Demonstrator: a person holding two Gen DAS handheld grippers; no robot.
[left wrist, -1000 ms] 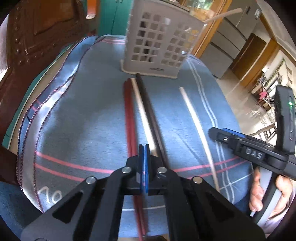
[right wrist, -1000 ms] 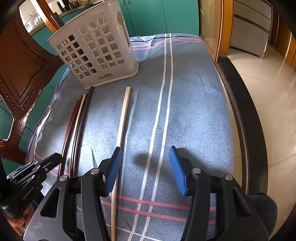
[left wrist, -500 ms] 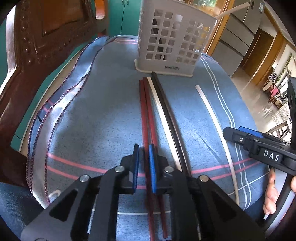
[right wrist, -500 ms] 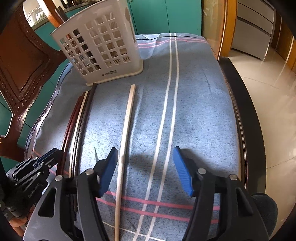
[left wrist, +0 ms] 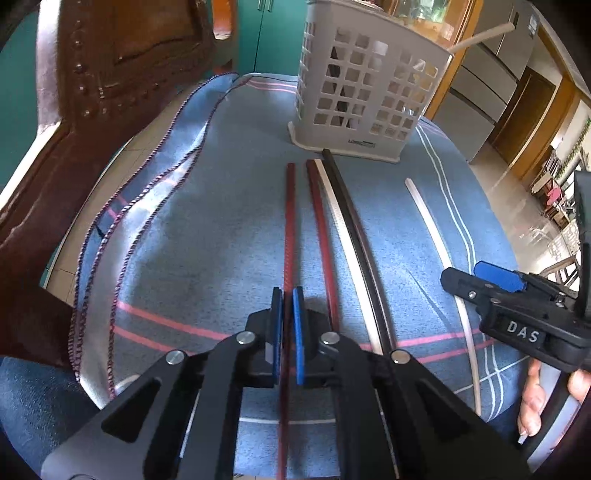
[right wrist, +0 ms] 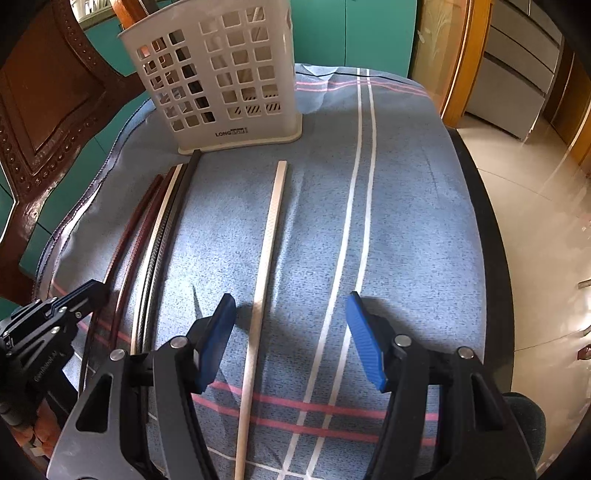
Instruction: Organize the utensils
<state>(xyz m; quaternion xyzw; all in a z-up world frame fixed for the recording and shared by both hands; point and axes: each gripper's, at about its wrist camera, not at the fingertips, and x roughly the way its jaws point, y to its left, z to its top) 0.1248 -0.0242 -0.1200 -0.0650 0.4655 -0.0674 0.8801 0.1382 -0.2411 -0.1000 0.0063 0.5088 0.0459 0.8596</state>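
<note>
Teal cabinets [right wrist: 354, 33], carved wooden chair [left wrist: 92, 92], glossy floor [right wrist: 535, 206]

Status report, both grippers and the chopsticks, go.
Left gripper shut on the leftmost red chopstick, split from its mate. Right gripper open over the lone white chopstick. Basket stands upright beyond the chopstick tips; path clear.

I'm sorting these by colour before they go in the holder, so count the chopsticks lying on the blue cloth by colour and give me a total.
Dark red chopsticks: 2, one between the left gripper pads, one beside it.
White chopsticks: 2, one in the bundle, one apart, by the right gripper.
Black chopstick: 1.
Total: 5.
</note>
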